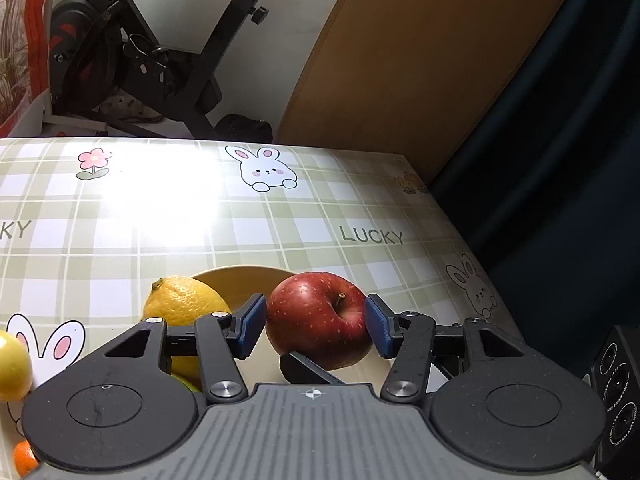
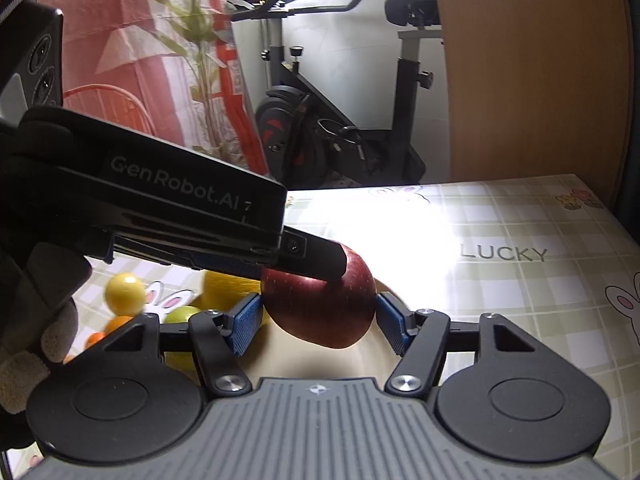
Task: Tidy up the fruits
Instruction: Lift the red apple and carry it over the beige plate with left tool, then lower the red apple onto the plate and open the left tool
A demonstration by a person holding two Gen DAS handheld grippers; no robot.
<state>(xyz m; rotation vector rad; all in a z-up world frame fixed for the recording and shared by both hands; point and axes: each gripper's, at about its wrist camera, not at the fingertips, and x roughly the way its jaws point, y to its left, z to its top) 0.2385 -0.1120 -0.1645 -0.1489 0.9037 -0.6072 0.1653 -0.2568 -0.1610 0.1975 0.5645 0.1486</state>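
Red and speckled, the apple [image 1: 318,320] sits between the blue pads of both grippers, over a yellow bowl [image 1: 240,280] of which only the far rim and a pale patch of the inside show. In the left wrist view the left gripper [image 1: 316,324] has one pad on each side of the fruit, touching or nearly so; a dark finger of the other tool crosses under the apple there. In the right wrist view the right gripper [image 2: 318,316] brackets the same apple [image 2: 320,312] with its pads at the skin, but I cannot tell which tool bears the weight. The left gripper's body [image 2: 160,200] cuts across that view and hides the apple's top and much of the table behind.

A lemon [image 1: 182,306] lies in the bowl just left of the apple, its lower half hidden by the gripper linkage. A yellow fruit [image 1: 12,364] is cut off at the left edge, and an orange one [image 1: 24,458] peeks out below it; in the right view small yellow, green and orange fruits [image 2: 124,292] are partly hidden.

The tool housing reads "GenRobot.AI 7". The checked tablecloth [image 1: 280,220] is printed with "LUCKY", rabbits and a flower. Glare washes out its middle.

Beyond the bowl the cloth lies bare up to the far edge and the right corner. An exercise bike [image 2: 340,128] stands behind the table.
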